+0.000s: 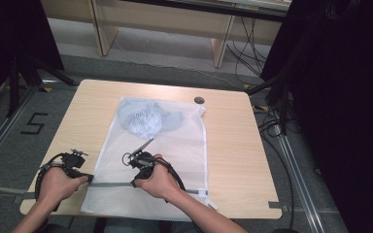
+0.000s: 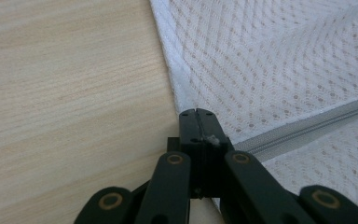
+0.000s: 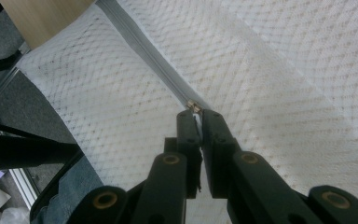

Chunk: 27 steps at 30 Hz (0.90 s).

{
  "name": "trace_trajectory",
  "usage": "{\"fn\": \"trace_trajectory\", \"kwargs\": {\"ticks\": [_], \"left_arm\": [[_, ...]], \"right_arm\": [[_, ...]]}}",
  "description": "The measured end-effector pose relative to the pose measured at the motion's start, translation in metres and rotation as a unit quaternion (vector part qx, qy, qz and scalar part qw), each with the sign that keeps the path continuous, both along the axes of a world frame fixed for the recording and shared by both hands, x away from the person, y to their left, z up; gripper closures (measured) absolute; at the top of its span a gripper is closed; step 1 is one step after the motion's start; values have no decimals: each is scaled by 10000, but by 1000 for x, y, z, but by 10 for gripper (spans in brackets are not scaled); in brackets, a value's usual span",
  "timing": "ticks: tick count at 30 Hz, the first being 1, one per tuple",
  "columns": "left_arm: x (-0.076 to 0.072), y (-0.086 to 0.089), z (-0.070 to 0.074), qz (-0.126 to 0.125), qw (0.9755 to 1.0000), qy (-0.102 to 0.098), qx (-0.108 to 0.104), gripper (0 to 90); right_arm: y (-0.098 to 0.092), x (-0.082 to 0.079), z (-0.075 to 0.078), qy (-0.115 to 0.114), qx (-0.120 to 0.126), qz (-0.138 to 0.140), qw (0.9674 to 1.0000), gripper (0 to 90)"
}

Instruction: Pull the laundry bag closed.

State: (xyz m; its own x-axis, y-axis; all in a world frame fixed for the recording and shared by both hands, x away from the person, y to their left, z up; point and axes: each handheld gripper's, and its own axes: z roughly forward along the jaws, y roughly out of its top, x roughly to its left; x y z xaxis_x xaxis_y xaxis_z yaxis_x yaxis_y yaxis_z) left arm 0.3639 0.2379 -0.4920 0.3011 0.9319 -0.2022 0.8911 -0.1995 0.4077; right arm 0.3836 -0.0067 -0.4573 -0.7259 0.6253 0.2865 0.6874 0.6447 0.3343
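The white mesh bag (image 1: pixel 160 160) lies flat on the wooden surface (image 1: pixel 233 145), its near edge overhanging. The left gripper (image 2: pixel 198 114) has its jaws closed on the zipper's (image 2: pixel 307 126) end at the bag's edge. The right gripper (image 3: pixel 196 112) pinches the zipper pull (image 3: pixel 193 107) at its jaw tips. Bluish contents (image 1: pixel 148 119) beyond both are blurred through mesh.

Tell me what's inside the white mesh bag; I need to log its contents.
Through the white mesh bag, a crumpled pale blue-grey garment with faint lettering shows at the far end. What kind of garment it is, or whether anything lies beneath it, the mesh and folds hide.
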Motion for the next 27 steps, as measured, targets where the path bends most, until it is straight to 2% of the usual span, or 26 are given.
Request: {"fn": "trace_trajectory", "kwargs": {"ticks": [4, 7, 9, 11, 14, 16, 17, 19, 21, 25, 27], "left_arm": [[0, 0, 0, 39, 10000, -8, 16, 900], [0, 1, 0, -44, 10000, 19, 15, 900], [0, 0, 0, -41, 10000, 14, 16, 900], [0, 0, 0, -38, 10000, 14, 16, 900], [0, 0, 0, -38, 10000, 13, 16, 900], [0, 0, 0, -30, 10000, 11, 16, 900], [0, -1, 0, -13, 10000, 2, 5, 900], [0, 0, 0, -29, 10000, 14, 18, 900], [0, 0, 0, -27, 10000, 12, 17, 900], [0, -1, 0, -15, 10000, 10, 14, 900], [0, -1, 0, -15, 10000, 12, 11, 900]], "right_arm": [[-1, 0, 0, 66, 22, -123, 9999, 871], [-4, 0, -1, 29, 3, 19, 10000, 870], [-3, -1, -1, 76, -19, -111, 9999, 871], [-4, -1, -1, 67, 48, -57, 10000, 870], [-7, 0, -2, 30, -4, 50, 10000, 870], [-8, 0, -1, 25, -24, -5, 10000, 871], [-7, -1, -1, 97, -11, -104, 9999, 871], [-10, 0, 0, 72, -39, 6, 10000, 870], [-10, 0, 0, 99, -37, -83, 9999, 870], [-13, 0, -1, 72, -94, -6, 9999, 871], [-13, -1, 0, 133, -60, -107, 9998, 870]]}}
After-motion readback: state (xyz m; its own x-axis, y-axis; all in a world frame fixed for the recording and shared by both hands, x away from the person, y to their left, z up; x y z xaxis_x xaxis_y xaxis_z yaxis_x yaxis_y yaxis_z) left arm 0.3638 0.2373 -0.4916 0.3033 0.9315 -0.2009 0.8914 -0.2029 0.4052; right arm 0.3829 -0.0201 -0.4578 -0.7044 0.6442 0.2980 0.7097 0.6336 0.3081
